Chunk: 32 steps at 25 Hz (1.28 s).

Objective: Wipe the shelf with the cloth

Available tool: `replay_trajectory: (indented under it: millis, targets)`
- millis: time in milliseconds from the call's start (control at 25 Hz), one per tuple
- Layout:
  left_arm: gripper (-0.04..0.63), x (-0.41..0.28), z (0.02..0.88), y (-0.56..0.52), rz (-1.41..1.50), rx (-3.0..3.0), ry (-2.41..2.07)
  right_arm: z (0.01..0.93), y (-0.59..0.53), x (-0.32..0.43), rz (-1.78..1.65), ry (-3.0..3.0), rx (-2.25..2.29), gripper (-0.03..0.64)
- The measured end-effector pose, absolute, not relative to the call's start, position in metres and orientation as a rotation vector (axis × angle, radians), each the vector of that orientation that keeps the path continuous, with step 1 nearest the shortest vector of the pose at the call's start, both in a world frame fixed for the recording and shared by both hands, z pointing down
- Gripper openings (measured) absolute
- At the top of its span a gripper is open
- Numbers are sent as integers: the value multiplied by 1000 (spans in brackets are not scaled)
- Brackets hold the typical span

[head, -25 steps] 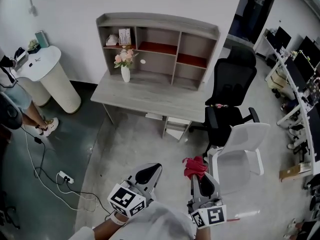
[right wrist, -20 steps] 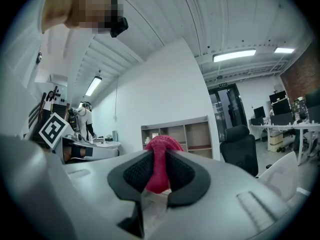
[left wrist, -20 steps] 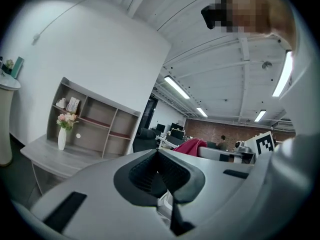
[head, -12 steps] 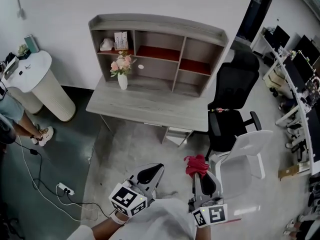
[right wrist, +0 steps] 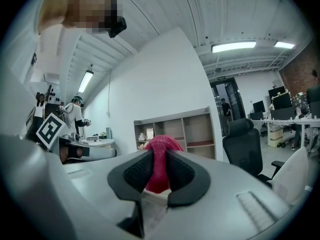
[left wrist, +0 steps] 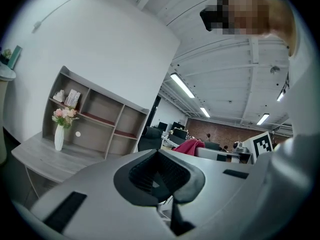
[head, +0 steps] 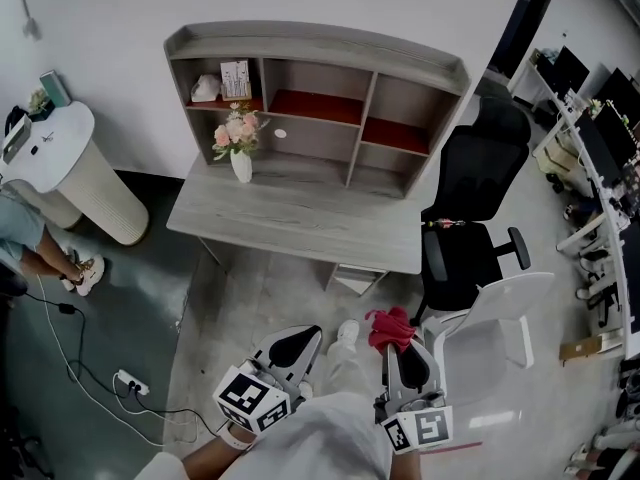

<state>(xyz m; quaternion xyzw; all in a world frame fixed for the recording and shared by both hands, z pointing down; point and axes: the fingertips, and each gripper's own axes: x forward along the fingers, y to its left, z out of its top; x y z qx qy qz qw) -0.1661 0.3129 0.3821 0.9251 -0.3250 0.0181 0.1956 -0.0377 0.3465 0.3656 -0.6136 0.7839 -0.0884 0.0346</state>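
Right gripper (right wrist: 159,171) pinching red cloth (right wrist: 161,149), cloth bunching up above jaws. Left gripper (left wrist: 159,176) hanging beside it, jaws pressed together, gripping nothing. Both hovering over floor (head: 250,298) in front of table (head: 300,218), well apart from it. Shelf (head: 315,58) sitting on table against wall. Vase of flowers (head: 240,153) standing on table at shelf's left part. Black chair (head: 475,218) and white chair (head: 495,318) standing right of table.
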Motion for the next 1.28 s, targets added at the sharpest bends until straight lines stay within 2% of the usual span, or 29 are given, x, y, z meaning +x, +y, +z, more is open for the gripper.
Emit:
replay_trajectory:
  millis: [520, 880, 1280]
  targets:
    - [2, -78, 382, 160, 115, 2557, -936, 374, 181, 48, -324, 2436, -1810, 80]
    - [2, -5, 370, 53, 86, 2582, -961, 357, 61, 112, -215, 2512, -1722, 80]
    - [2, 27, 376, 8, 106, 2590, -962, 355, 10, 155, -159, 2487, -1751, 80]
